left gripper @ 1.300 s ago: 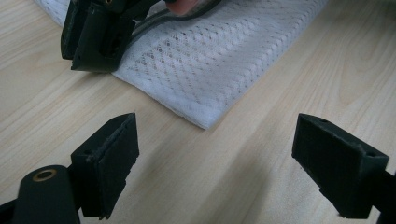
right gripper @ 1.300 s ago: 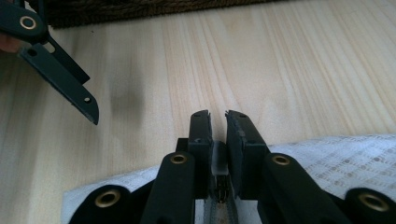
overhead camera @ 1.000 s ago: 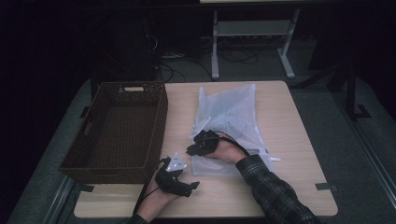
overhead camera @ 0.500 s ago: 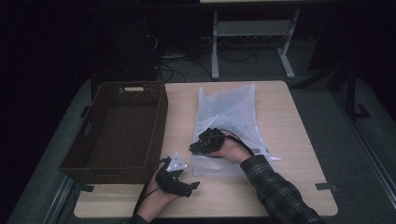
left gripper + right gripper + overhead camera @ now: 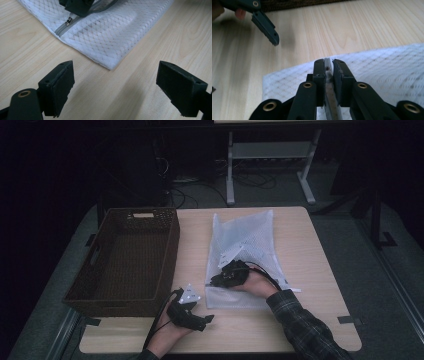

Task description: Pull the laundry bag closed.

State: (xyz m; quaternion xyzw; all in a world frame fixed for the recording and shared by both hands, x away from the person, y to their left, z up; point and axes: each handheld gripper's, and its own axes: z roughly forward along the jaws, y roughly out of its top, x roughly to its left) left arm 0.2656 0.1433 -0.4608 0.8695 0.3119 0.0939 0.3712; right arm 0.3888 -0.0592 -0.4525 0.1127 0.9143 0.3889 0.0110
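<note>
White mesh laundry bag [image 5: 245, 255] lies flat on the wooden bench [image 5: 310, 270], right of centre, its grey zipper [image 5: 65, 23] running along the near edge. My right hand-held gripper [image 5: 227, 276] sits on the bag's near left part, its jaws clenched on the zipper strip, which shows as a thin grey band pinched between the two black pads [image 5: 320, 72] in the right gripper view. My right hand [image 5: 257, 282], in a plaid sleeve [image 5: 300, 327], rests on the mesh just behind it. My left hand-held gripper [image 5: 197, 320] is at the bench's near edge, just beside the bag's near left corner but apart from it, jaws spread wide and holding nothing; the left gripper view shows that corner between them over bare wood. Dark woven basket [image 5: 125, 260] stands on the bench's left side, well apart from the bag.
</note>
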